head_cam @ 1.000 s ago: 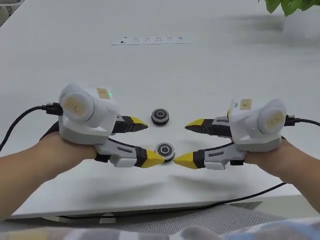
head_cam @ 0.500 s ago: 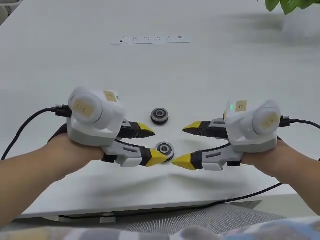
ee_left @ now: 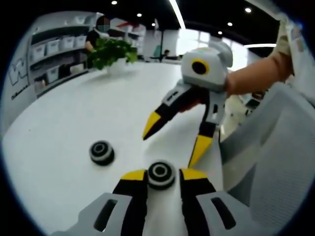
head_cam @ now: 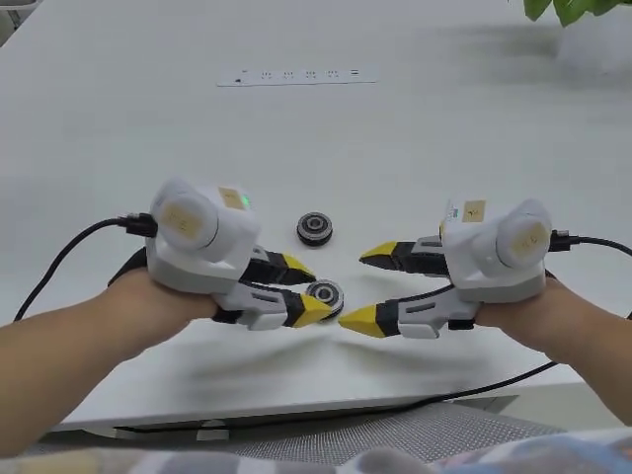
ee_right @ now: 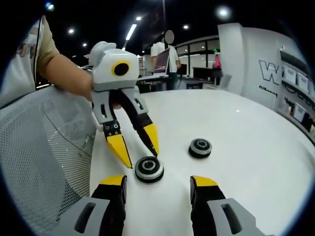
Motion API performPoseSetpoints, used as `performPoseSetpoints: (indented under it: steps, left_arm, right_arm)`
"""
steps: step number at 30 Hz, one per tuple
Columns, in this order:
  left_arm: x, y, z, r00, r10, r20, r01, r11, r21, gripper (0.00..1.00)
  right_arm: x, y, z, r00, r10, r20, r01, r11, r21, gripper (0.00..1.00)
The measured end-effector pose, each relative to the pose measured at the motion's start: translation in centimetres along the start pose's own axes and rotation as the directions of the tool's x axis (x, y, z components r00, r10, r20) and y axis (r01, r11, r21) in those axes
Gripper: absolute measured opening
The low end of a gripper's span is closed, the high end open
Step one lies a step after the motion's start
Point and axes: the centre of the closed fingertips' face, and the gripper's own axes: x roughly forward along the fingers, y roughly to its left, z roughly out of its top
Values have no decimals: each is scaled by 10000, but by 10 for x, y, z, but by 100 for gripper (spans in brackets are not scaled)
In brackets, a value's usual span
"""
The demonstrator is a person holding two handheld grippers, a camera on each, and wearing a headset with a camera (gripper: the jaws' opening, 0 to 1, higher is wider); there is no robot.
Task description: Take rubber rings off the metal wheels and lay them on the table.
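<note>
Metal wheels: two, flat on the white table near its front edge. Left gripper: jaws narrowed either side of the near wheel, can't tell if clamped. Right gripper: jaws wide apart, tips just beside that wheel. Far wheel sits apart, untouched.

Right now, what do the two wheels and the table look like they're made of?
Near wheel: shiny silvery hub, likely metal, inside a matte black band, probably rubber. Far wheel: same look. Table: smooth white, faintly glossy, perhaps laminate.
</note>
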Motion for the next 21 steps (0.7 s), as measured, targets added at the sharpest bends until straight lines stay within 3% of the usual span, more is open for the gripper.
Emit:
performPoseSetpoints:
  steps: [9, 15, 21]
  left_arm:
    - [4, 0, 0, 9999, 102, -57, -101, 9998, 185, 20]
    - [5, 2, 0, 9994, 324, -124, -313, 9963, 803, 16]
    - [5, 2, -1, 9994, 313, -141, -298, 9948, 978, 14]
  right_arm:
    - [0, -1, -3, 10000, -32, -26, 32, 10000, 49, 50]
    - [1, -1, -5, 10000, -13, -76, 14, 10000, 61, 50]
    - [2, 0, -5, 9999, 26, -116, -25, 10000, 33, 50]
